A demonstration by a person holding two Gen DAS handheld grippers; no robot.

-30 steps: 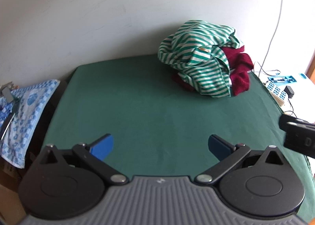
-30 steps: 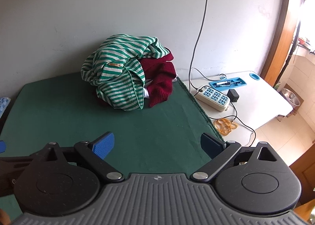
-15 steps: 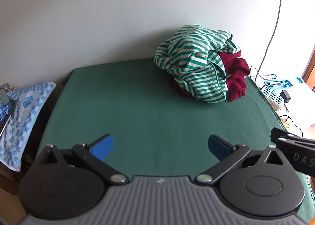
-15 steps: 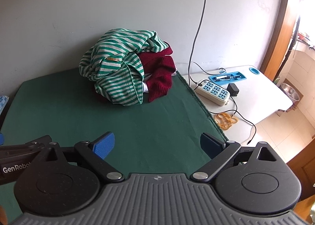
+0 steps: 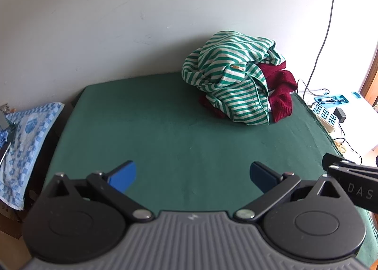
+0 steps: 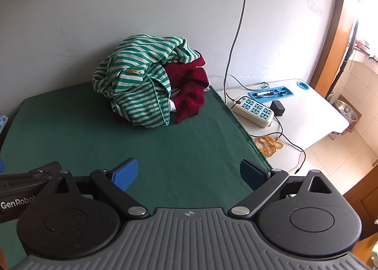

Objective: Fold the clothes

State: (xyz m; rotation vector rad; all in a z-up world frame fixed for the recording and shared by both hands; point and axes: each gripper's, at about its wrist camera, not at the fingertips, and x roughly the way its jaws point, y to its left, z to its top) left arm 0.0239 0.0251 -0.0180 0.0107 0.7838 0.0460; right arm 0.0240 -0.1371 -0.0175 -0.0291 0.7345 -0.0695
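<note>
A crumpled green-and-white striped garment (image 5: 234,81) (image 6: 139,86) lies heaped over a dark red knit garment (image 5: 281,90) (image 6: 189,88) at the far right of the green table cover (image 5: 165,133) (image 6: 118,142), close to the wall. My left gripper (image 5: 192,174) hovers open over the near middle of the cover, well short of the pile. Farther right, my right gripper (image 6: 189,174) is open too, near the cover's right edge, with nothing between its blue fingers. Each gripper's black body shows at the edge of the other's view.
A blue patterned towel (image 5: 26,142) hangs left of the table. To the right, a white side table (image 6: 304,109) carries a power strip (image 6: 254,110), a black adapter (image 6: 277,108), a blue pen tray (image 6: 271,93), cables and rubber bands (image 6: 268,145). A grey cable (image 6: 238,24) runs up the wall.
Both grippers have drawn back and risen, so the clothes pile looks smaller and farther away. Both stay open. The right gripper's body shows more in the left wrist view.
</note>
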